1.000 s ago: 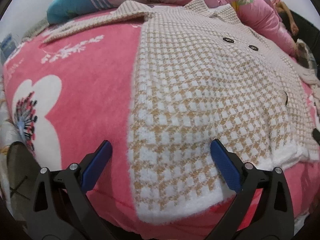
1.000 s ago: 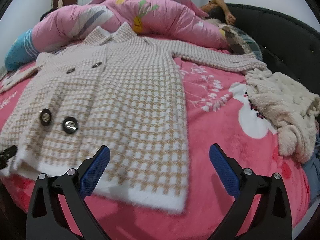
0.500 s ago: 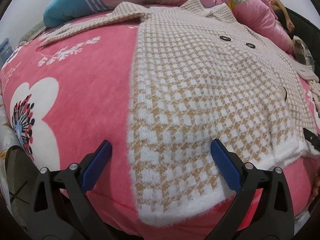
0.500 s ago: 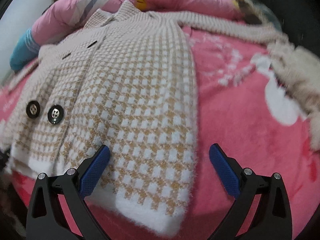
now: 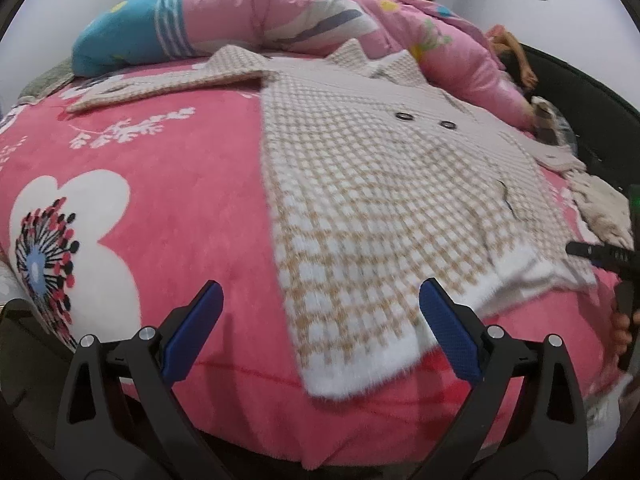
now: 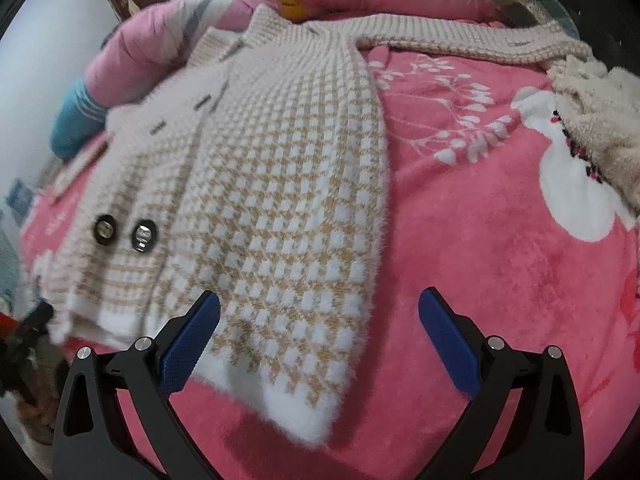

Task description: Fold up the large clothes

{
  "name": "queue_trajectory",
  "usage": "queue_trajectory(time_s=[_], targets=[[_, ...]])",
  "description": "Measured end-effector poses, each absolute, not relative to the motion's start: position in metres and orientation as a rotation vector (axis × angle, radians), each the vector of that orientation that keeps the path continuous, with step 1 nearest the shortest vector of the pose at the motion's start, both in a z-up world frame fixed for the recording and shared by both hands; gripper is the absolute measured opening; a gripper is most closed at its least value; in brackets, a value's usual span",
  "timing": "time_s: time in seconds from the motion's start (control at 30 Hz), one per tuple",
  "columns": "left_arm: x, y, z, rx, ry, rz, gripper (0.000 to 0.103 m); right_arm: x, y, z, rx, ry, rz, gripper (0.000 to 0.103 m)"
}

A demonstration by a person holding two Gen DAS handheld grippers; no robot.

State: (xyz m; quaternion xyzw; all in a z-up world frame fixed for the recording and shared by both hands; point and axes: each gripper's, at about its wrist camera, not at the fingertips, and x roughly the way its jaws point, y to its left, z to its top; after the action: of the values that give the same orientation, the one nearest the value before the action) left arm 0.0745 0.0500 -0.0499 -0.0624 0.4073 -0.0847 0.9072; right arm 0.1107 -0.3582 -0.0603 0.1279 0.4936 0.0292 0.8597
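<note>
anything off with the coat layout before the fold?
Mostly fine: the checked coat lies flat, sleeves spread. One oddity: a fluffy cream garment is heaped against the end of the sleeve on the right, crowding it. Both claws are open and clear.

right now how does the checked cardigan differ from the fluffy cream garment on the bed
The checked cardigan lies spread flat with sleeves out; the fluffy cream garment sits crumpled in a heap. The cardigan is tan-and-white patterned with dark buttons; the cream one is plain. Both rest on the pink blanket.

Tan-and-white checked coat (image 5: pixel 380 200), pink floral blanket (image 5: pixel 180 200)
</note>
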Motion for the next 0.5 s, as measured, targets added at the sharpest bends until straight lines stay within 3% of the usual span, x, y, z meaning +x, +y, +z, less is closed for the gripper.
queue_trajectory(time_s=[0.03,0.17,0.5], targets=[[0.074,0.050,-0.050,-0.133,0.839,-0.189,0.093,0.111,-0.362,-0.060,0.291,1.035,0.073,0.096],[0.089,0.056,-0.058,-0.216,0.881,-0.210,0.069,0.122,-0.379,-0.066,0.402,1.053,0.124,0.081],[0.130,0.071,-0.068,-0.378,0.882,-0.230,0.047,0.158,-0.400,-0.080,0.614,1.051,0.218,0.046]])
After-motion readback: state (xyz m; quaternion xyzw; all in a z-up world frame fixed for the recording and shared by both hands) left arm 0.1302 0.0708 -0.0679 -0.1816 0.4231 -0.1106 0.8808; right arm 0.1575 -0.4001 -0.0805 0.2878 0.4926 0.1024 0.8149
